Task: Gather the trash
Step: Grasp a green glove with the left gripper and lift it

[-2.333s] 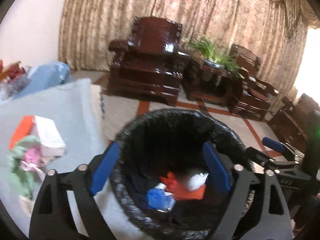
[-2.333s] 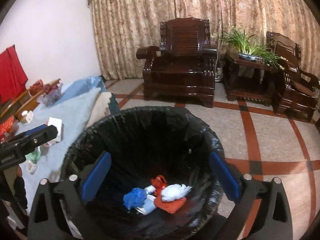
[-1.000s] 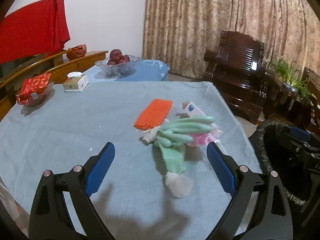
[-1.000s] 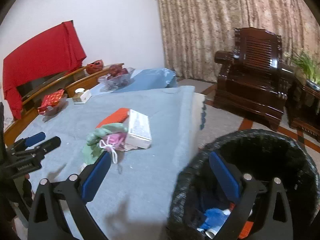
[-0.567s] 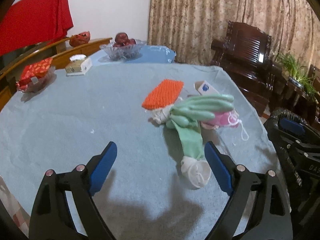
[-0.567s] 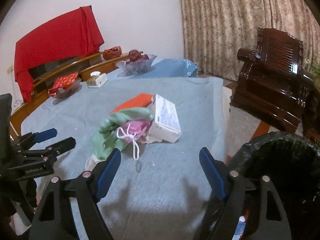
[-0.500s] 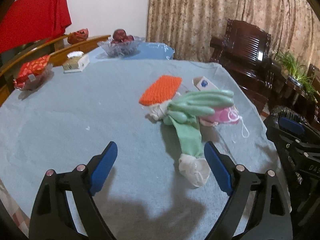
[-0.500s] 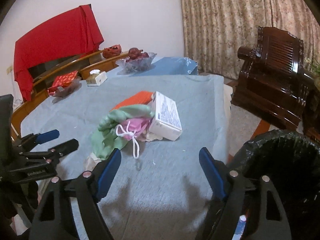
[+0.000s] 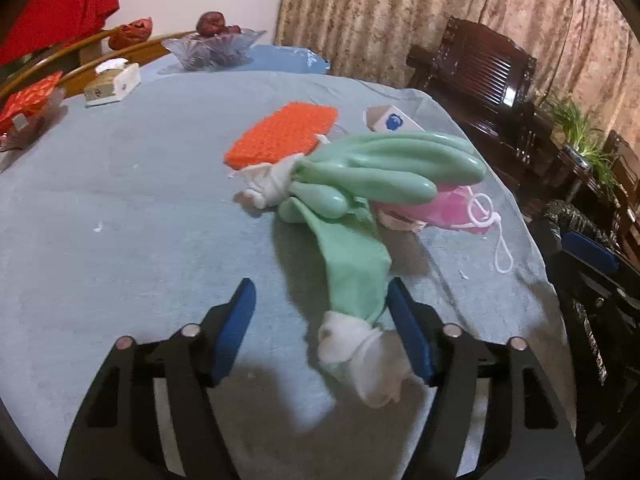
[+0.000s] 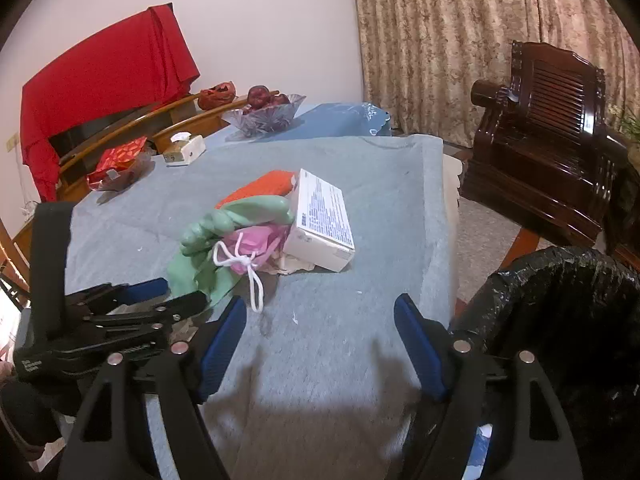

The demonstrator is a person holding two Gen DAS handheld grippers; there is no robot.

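A pile of trash lies on the blue-grey tablecloth [image 9: 120, 200]: a green rubber glove [image 9: 360, 208] with a white cuff [image 9: 364, 356], an orange knitted pad [image 9: 280, 136], a pink pouch [image 9: 452, 208] with a white cord, and a white box [image 10: 324, 220]. My left gripper [image 9: 324, 328] is open, its jaws on either side of the glove's cuff end. My right gripper [image 10: 320, 340] is open and empty over the cloth, short of the pile [image 10: 248, 232]. The black-lined trash bin [image 10: 560, 320] stands at the right beside the table.
A glass fruit bowl [image 10: 264, 116], a small tissue box [image 10: 184, 152] and a red foil packet [image 10: 120, 160] sit at the table's far side. Dark wooden armchairs [image 10: 552, 136] stand beyond the bin, with a plant [image 9: 580, 128] beside them. The left gripper also shows in the right wrist view [image 10: 120, 312].
Both grippers have swung from over the bin to the table. The left gripper has moved in close and narrowed its jaws around the glove's cuff end. The right gripper has edged toward the pile.
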